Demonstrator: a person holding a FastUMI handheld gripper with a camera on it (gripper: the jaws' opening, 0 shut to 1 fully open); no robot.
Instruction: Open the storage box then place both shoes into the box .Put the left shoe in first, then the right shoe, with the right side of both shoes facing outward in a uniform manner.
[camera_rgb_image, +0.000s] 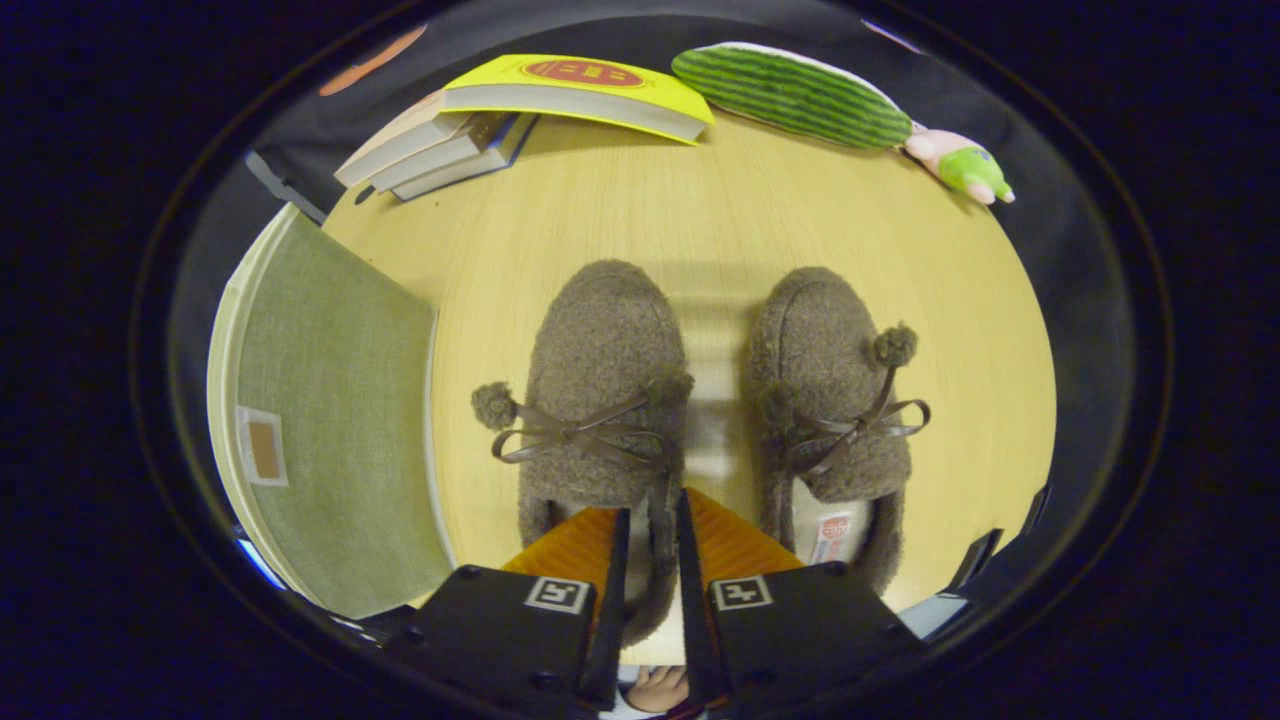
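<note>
Wood-grain table, pale and round-looking through the lens, filled the scene, with dark cloth behind it as the booth's wall. At the far left sat the storage box, a grey-green fabric-covered box with a small tan label patch on its face; whether its lid was open or shut could not be told, and nothing of its inside showed. Beyond it, at the back edge of the table, lay a stack of books, the yellow book on top slanting off to the right. Further right along the back edge lay a green striped plush, and just beside its end a small pink and green toy.

In the middle of the table stood two fuzzy brown slippers side by side, toes pointing away, each tied with a ribbon bow and pompoms. The left shoe stood nearest the box but apart from it; the right shoe stood just beside it with a strip of table between them.

The gripper had its fingers drawn close together, with the inner side wall of the left shoe's heel opening in the narrow gap between them; whether both pressed on it could not be told.
</note>
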